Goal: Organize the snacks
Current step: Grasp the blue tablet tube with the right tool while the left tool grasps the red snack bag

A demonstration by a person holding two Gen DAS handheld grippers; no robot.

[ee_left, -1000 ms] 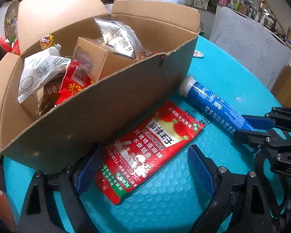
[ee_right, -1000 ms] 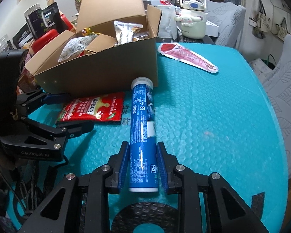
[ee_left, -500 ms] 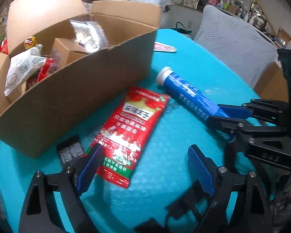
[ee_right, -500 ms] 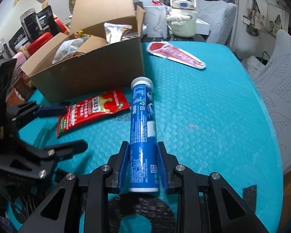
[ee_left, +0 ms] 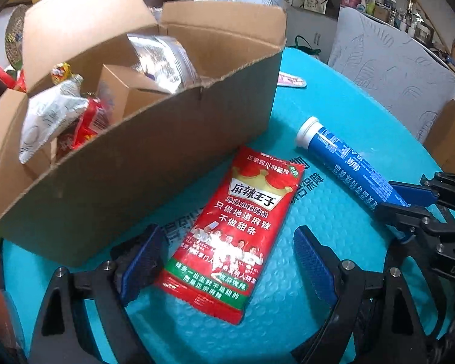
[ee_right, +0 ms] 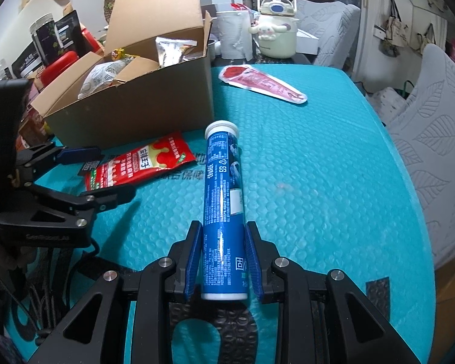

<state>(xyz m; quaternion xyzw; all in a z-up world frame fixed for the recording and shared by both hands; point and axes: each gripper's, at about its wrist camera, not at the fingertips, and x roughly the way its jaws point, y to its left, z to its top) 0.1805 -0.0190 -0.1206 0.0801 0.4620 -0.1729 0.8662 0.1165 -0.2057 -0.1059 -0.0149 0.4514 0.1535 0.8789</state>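
Cardboard box (ee_left: 142,163) stood at the left, snacks inside. Just right of it, left gripper (ee_left: 227,261) hung open-jawed astride the flat red snack packet (ee_left: 239,227). Further right of the box, right gripper (ee_right: 223,262) clamped the blue tube (ee_right: 223,200).

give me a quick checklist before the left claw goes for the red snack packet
1. Left claw open wide enough: ok.
2. Red snack packet between its fingers: ok, lying flat on the blue mat.
3. Cardboard box clear of the near finger: cannot tell, it looks close.
4. Right claw shut on blue tube: ok.
5. Room left in the box: cannot tell.
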